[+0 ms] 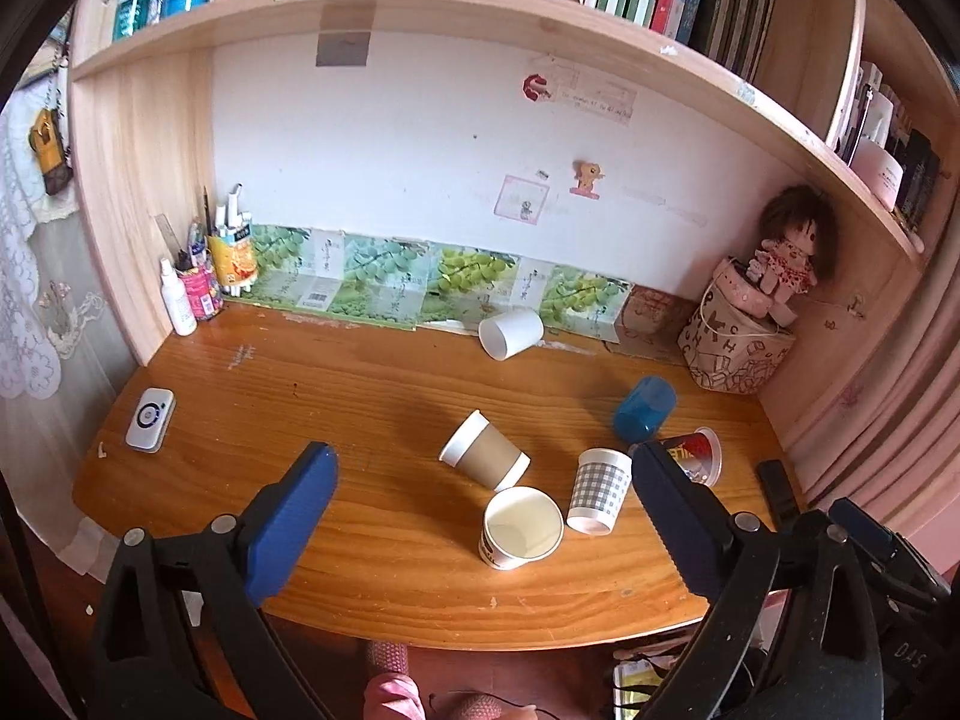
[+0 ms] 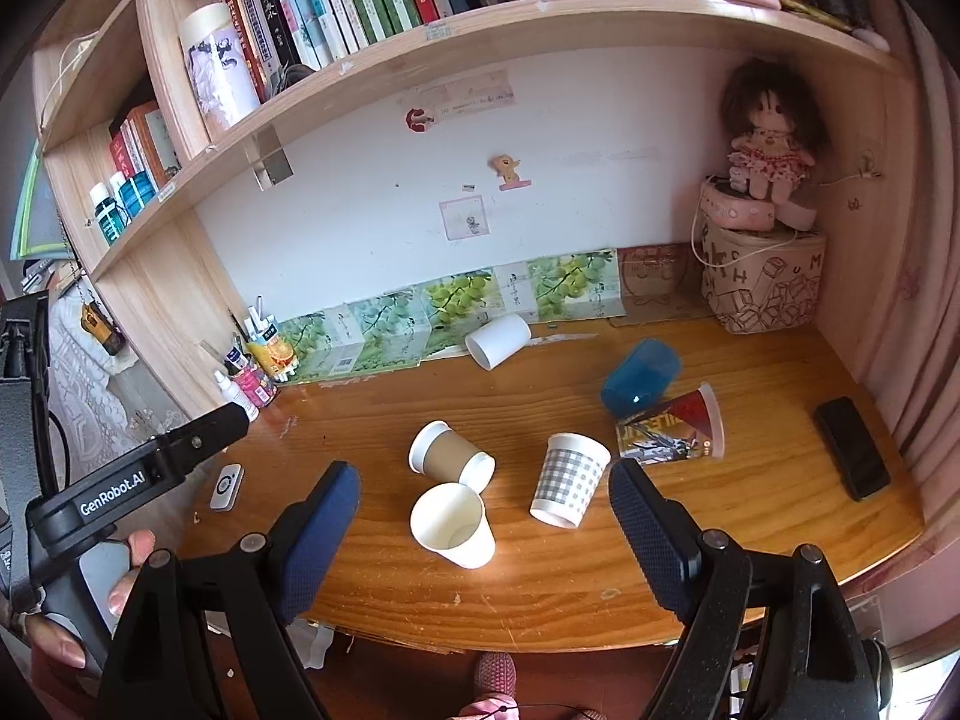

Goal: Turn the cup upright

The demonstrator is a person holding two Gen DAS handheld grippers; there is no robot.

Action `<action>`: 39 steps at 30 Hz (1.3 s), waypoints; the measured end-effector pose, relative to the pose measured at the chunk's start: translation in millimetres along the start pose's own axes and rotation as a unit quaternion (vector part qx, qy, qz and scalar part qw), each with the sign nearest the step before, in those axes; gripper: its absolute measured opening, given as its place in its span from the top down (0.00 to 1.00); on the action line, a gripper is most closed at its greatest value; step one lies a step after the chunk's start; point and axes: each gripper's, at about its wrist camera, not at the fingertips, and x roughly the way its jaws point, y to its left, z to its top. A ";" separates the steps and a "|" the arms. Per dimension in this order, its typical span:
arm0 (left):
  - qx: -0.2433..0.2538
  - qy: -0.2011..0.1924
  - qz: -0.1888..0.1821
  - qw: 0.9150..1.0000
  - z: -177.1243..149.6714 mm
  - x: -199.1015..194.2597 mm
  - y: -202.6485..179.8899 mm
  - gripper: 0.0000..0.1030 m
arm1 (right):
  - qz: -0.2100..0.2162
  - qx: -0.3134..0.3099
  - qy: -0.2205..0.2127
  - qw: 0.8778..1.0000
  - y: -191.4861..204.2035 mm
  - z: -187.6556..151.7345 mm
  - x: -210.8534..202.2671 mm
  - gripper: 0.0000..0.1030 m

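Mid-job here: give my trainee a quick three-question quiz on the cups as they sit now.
1. True or false: the checked cup stands mouth down.
2. Which cup lies nearest the back wall? A) white cup B) blue cup C) brown cup
3. Is the left gripper or the right gripper holding anything?

Key: 1 true. 2 A. 3 No, both open and empty.

Home study nook: wooden desk [image 2: 540, 588], bookshelf [image 2: 372, 6], doll [image 2: 768, 138].
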 end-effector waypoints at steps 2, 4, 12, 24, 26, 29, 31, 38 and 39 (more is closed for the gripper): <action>0.007 -0.018 0.017 1.000 -6.9 -12.2 -7.4 0.04 | 0.007 0.002 -0.002 1.000 -2.2 -4.7 -9.7 0.17; 0.002 -0.035 0.026 0.999 -12.6 -22.7 -12.8 0.04 | 0.014 0.002 -0.006 1.000 -3.7 -9.6 -18.6 0.17; 0.019 -0.068 0.022 0.997 -21.0 -50.7 -30.9 0.01 | 0.012 0.022 -0.037 0.999 -4.0 -26.0 -49.2 0.00; 0.031 -0.097 0.035 0.994 -29.0 -73.3 -40.4 0.01 | -0.007 -0.010 -0.106 0.994 5.9 -31.3 -89.4 0.00; 0.027 -0.100 0.043 0.994 -33.3 -76.4 -38.5 0.01 | -0.008 -0.018 -0.117 0.993 7.6 -34.2 -93.3 0.00; 0.020 -0.106 0.057 0.993 -42.0 -82.1 -35.4 0.01 | -0.004 -0.022 -0.128 0.992 8.7 -39.5 -96.9 0.00; 0.021 -0.110 0.066 0.992 -47.8 -85.9 -33.5 0.00 | -0.003 -0.028 -0.131 0.991 10.5 -42.8 -96.8 0.00; 0.009 -0.130 0.096 0.987 -49.7 -102.1 -22.9 0.01 | 0.012 -0.046 -0.143 0.989 21.4 -44.4 -98.0 0.00; 0.006 -0.134 0.097 0.986 -50.0 -104.2 -21.9 0.01 | 0.013 -0.049 -0.146 0.988 22.7 -44.5 -98.9 0.00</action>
